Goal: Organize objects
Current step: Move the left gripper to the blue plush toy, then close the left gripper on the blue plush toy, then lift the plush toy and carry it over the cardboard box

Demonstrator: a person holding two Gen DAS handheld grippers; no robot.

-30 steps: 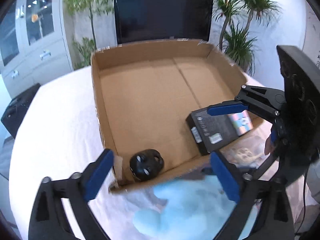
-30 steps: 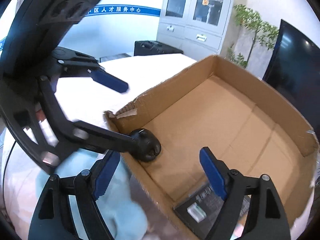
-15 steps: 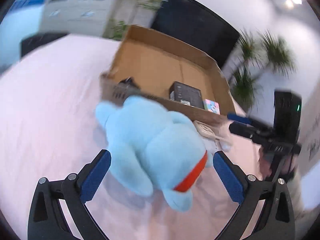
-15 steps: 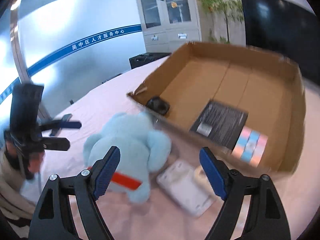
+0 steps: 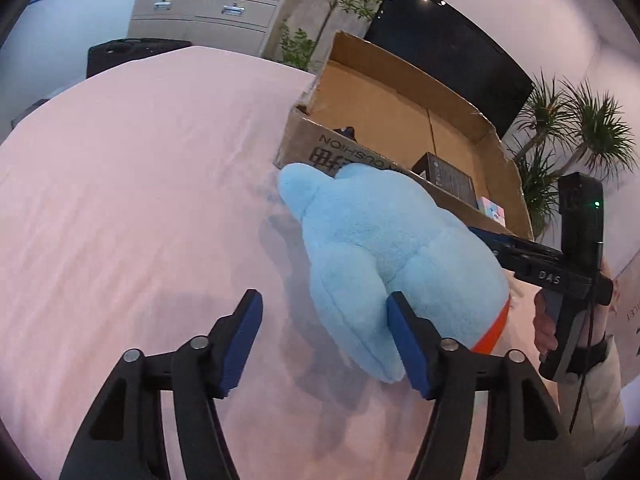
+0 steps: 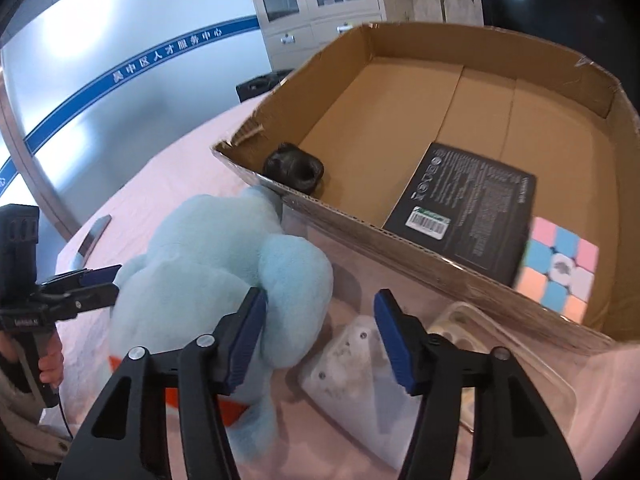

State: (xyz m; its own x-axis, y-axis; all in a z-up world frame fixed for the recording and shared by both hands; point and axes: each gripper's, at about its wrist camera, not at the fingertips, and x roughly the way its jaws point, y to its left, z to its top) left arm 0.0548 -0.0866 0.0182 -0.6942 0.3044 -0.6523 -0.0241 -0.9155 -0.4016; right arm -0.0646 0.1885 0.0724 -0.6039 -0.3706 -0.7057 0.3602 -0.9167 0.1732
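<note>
You had three things in the box (image 6: 472, 80), while both closing claws (image 5: 324, 320) (image 6: 320, 322) flanked the plush toy (image 5: 384, 248) without gripping it.

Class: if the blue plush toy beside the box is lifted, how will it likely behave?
The blue plush toy looks fluffy and stuffed, so it will probably squash and sag. It seems light for its bulk. Lying flat on the cloth, it is unlikely to roll.

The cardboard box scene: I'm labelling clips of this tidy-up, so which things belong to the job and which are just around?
Job: blue plush toy, cardboard box, black packet, puzzle cube, white device.
Around: dark screen, cabinet, potted plants.
</note>
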